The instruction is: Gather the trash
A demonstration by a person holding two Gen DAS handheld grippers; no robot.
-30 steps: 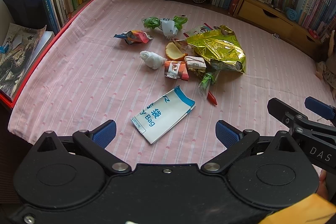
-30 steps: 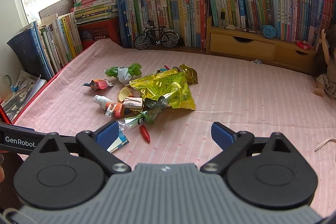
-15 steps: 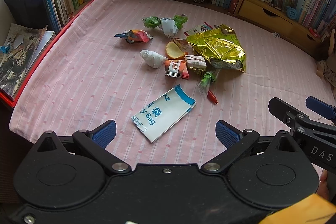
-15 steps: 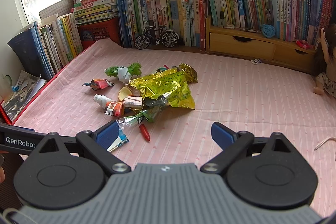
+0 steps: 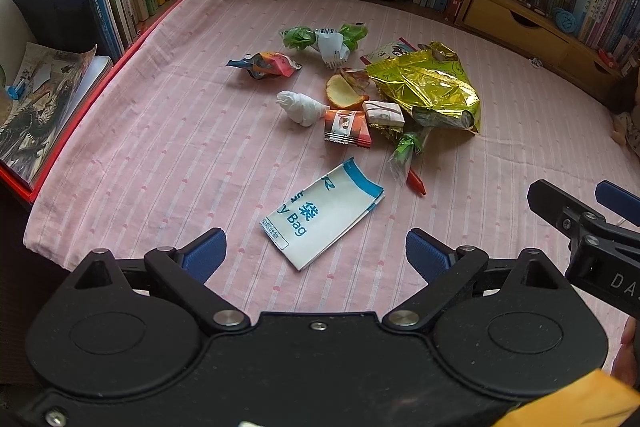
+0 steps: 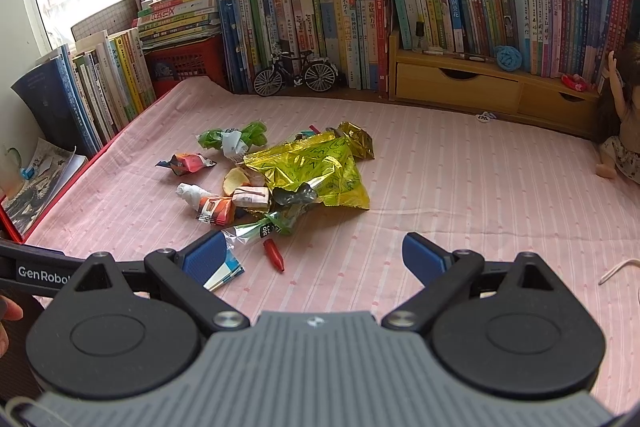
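left cam shows the whole white bag (image 5: 324,213) near the left gripper (image 5: 316,253), jaws closing on nothing; the right gripper (image 6: 316,255), spread wide, mostly hides it. trash pile (image 6: 280,179) mid-cloth, books (image 6: 360,15) far.

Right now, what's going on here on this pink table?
A person holds a gripper in each hand over a pink tablecloth strewn with trash. Nothing is picked up yet. The left gripper, its jaws closing slightly with nothing between them, hangs just short of a folded white and blue bag. The right gripper is open and empty. Farther off lie a gold foil packet, candy wrappers and a crumpled tissue.
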